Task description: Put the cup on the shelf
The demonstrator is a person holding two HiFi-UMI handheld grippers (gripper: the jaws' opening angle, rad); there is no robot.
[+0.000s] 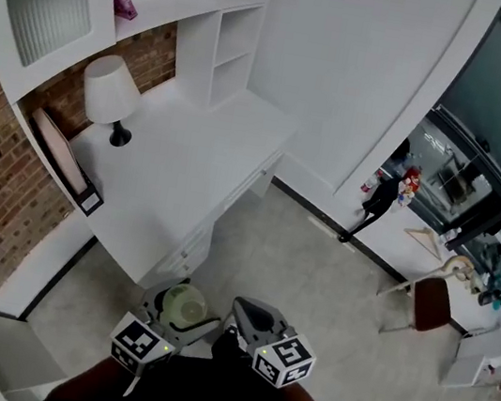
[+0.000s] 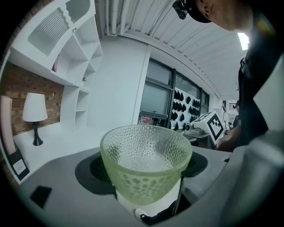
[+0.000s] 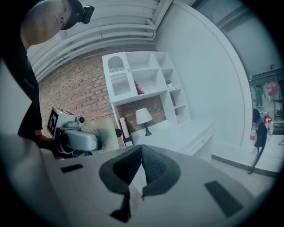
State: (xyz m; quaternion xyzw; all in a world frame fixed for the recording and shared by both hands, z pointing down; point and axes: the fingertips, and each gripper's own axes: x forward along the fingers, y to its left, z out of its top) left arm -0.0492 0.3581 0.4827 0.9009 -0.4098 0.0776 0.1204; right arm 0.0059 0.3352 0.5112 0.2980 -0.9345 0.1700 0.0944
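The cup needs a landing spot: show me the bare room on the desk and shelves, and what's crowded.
Widest bare patch: the desk top between the lamp and the open cubbies, out to its front edge. Both cubbies look bare too. Crowded: the left end, where the lamp, a leaning frame and a small card cluster.

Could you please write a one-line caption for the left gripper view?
Left gripper holds a dimpled pale-green glass cup upright, with the white desk, lamp and shelves beyond.

Pale green dimpled glass cup (image 2: pixel 146 159), upright, mouth up, clamped between the left tool's (image 2: pixel 145 175) jaws. White shelf (image 1: pixel 201 44) stands at its twelve o'clock, well apart.
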